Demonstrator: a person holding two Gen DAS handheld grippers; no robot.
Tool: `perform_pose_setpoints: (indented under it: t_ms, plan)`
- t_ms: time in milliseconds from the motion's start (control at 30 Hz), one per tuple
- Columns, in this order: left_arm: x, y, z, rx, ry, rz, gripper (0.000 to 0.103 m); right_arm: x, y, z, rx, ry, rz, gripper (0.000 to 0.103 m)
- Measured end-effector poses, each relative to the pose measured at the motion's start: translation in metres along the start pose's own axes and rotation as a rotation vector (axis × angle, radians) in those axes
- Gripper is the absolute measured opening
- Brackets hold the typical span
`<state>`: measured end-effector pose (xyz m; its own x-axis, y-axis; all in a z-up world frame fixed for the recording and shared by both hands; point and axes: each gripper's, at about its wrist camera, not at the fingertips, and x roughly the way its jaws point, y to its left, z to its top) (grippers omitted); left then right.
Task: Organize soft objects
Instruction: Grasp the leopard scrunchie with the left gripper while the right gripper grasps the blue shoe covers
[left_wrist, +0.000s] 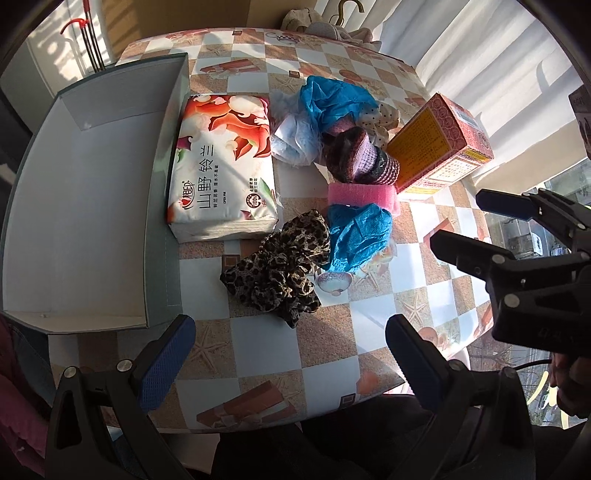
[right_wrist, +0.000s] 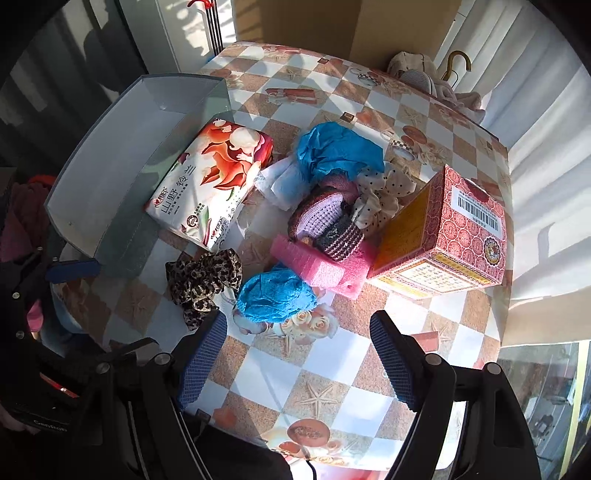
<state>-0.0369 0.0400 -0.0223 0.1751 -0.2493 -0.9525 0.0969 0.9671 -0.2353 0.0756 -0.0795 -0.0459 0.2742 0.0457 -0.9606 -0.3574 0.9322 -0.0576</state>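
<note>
Where the knitted piece (right_wrist: 327, 218) lies, pink foam (right_wrist: 325, 267) is half-hidden.

Tissue pack (left_wrist: 223, 162): large print "山野 铃兰", a round "100%" seal, small "OPEN". Patterned carton (right_wrist: 448, 236): barcode label, digits unreadable; yellow panel text too small to read.

My table (left_wrist: 325, 354), centre frame, wears a checkered cloth printed with starfish and shells. Bright sunlight stripes it. White curtains (left_wrist: 480, 55) hang upper right; a window (left_wrist: 535, 236) shows at right, a brown panel (right_wrist: 314, 22) at top.
</note>
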Motion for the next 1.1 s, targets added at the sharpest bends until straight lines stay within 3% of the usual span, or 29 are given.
perform_pose_setpoints:
  t_ms: [300,633,967,1100]
  plan:
    - [0.04,-0.019,-0.011,0.093,0.08,0.028,0.098,0.024,-0.015,-0.016,0.098,0.015,0.056,0.081]
    - [0.086,-0.02,0.01,0.158,0.058,0.103,0.096,0.065,-0.027,-0.007,0.233,0.074,0.209,0.081]
    - [0.116,-0.009,0.024,0.108,0.07,0.091,0.095,0.098,-0.017,0.013,0.256,0.133,0.225,0.08]
    - [0.128,-0.008,0.028,0.116,0.077,0.095,0.085,0.108,-0.011,0.016,0.266,0.157,0.22,0.074]
